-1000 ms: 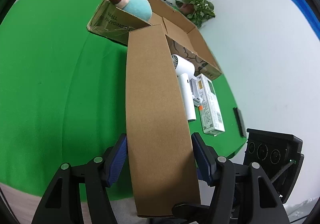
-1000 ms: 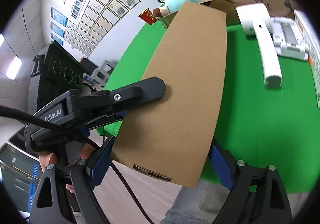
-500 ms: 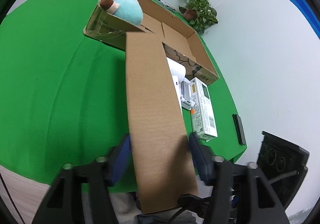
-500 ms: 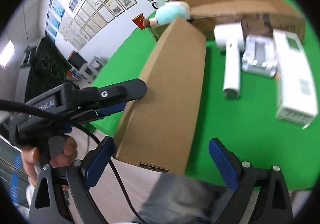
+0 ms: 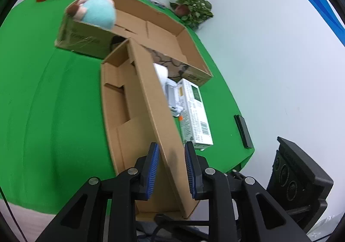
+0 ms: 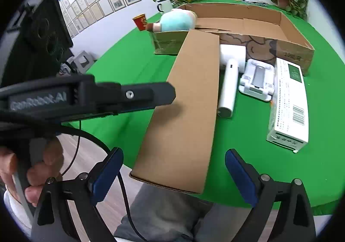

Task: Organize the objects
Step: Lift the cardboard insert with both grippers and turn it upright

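Observation:
A long brown cardboard box (image 5: 120, 112) lies on the green table with its lid (image 5: 151, 95) raised on edge, so the bare inside shows. My left gripper (image 5: 171, 168) is closing, and its blue pads press both faces of that lid near the box's near end. In the right wrist view the same box (image 6: 189, 101) shows its outer face, with the left gripper's fingers (image 6: 140, 95) against it. My right gripper (image 6: 173, 174) stands wide open just short of the box's near end, touching nothing.
A big open carton (image 6: 291, 47) with a teal plush toy (image 6: 176, 21) stands at the back. A white hair dryer (image 6: 229, 82), a white stand (image 6: 256, 82) and a white-green pack (image 6: 289, 101) lie right of the long box. A black slab (image 5: 242, 130) lies at the table's edge.
The left jaws have narrowed from spanning the whole box to pinching its lid, which has swung up and bared the inside. The right gripper has drawn back and up from the box end.

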Available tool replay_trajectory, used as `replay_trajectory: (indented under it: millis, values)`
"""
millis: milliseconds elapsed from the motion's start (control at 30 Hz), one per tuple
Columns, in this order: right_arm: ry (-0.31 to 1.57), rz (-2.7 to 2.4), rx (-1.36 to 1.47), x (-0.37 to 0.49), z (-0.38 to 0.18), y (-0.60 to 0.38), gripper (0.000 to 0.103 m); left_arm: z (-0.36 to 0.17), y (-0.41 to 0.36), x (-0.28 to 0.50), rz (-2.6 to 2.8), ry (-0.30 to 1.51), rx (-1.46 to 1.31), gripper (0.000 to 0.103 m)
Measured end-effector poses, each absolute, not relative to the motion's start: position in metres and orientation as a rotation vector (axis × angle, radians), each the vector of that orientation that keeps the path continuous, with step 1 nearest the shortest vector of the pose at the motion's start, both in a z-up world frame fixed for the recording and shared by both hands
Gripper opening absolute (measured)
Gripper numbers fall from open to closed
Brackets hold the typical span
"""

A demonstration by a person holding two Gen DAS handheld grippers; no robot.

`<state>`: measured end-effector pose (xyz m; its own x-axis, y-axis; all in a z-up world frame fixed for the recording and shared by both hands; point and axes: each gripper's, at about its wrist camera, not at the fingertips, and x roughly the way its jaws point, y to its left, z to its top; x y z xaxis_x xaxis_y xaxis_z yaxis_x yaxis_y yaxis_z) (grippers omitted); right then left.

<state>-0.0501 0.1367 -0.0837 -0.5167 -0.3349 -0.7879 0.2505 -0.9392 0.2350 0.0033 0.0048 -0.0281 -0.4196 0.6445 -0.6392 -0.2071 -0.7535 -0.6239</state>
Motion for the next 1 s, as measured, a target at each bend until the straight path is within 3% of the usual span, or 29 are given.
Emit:
replay_trajectory:
  millis: [100,167,400,467,633,700,767,867,933,1000]
  values:
    - [-0.193,-2.493,1.345,-0.068,-0.086,0.134,0.065,-0.027,0.012,-0.001,2.192,-0.586,-1.267,0.022]
    - [-0.307,-2.466,1.347,-0.071,-0.09,0.144,0.062,-0.023,0.013,-0.001,2.203,-0.57,-1.265,0.022]
    - [-0.735,-2.293,1.34,-0.085,-0.109,0.173,0.059,-0.019,-0.024,0.012,2.366,-0.562,-1.285,0.057]
    - [-0.862,-2.163,1.349,-0.093,-0.123,0.173,0.059,-0.02,-0.033,0.016,2.377,-0.589,-1.284,0.062]
    - [-1.13,-1.843,1.399,-0.102,-0.169,0.164,0.061,-0.035,-0.04,0.014,2.403,-0.584,-1.367,0.063]
    - [-1.05,-1.966,1.392,-0.096,-0.159,0.165,0.067,-0.043,-0.046,0.014,2.403,-0.583,-1.392,0.061]
    - [-0.898,-2.172,1.35,-0.088,-0.135,0.167,0.088,-0.047,-0.044,0.012,2.395,-0.569,-1.395,0.061]
    - [-0.703,-2.337,1.312,-0.084,-0.109,0.164,0.088,-0.056,-0.037,0.006,2.396,-0.527,-1.401,0.061]
    - [-0.474,-2.469,1.34,-0.087,-0.099,0.149,0.088,-0.061,-0.029,0.002,2.387,-0.489,-1.413,0.061]
    - [-0.294,-2.558,1.335,-0.085,-0.094,0.134,0.088,-0.068,-0.026,-0.003,2.389,-0.457,-1.423,0.053]
